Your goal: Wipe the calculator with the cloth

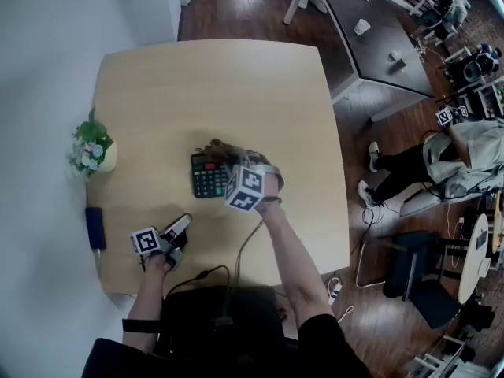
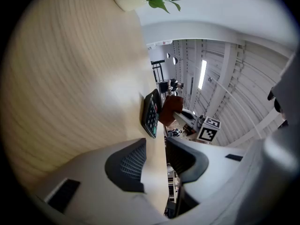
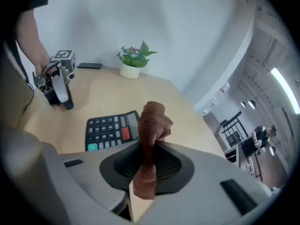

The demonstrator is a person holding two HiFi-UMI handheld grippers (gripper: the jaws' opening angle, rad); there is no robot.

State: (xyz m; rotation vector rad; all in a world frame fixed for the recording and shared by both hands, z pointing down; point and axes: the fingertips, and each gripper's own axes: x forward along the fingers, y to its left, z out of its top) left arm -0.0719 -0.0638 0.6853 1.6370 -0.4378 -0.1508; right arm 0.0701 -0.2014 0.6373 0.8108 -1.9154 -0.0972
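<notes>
Closest to my lens is the cloth [image 3: 152, 125], a brown, soft rag that is limp and light. It is bunched into a wad and pinched mid-length in the right claw [image 3: 149, 162], whose jaws are closed on it, with one end poking forward and the tail hanging below. On the head view the calculator [image 1: 208, 176] lies flat near the middle of the surface [image 1: 213, 93], and the wad sits at about its 1 o'clock corner. I can't quite tell whether fabric touches plastic yet.

I judge the calculator rigid, light and apt to skate on smooth wood, and its keys will give under pressure. I'd steady it by a side edge or the lower corner, never across the display.

The right forearm comes in from 6 o'clock with the claw pitched steeply down. The left claw [image 2: 157, 161] lies low and nearly level at the calculator's 7 o'clock, aimed toward it — jaws narrowly apart, nothing between them. A potted plant [image 1: 93, 152] stands off at 9 o'clock.
</notes>
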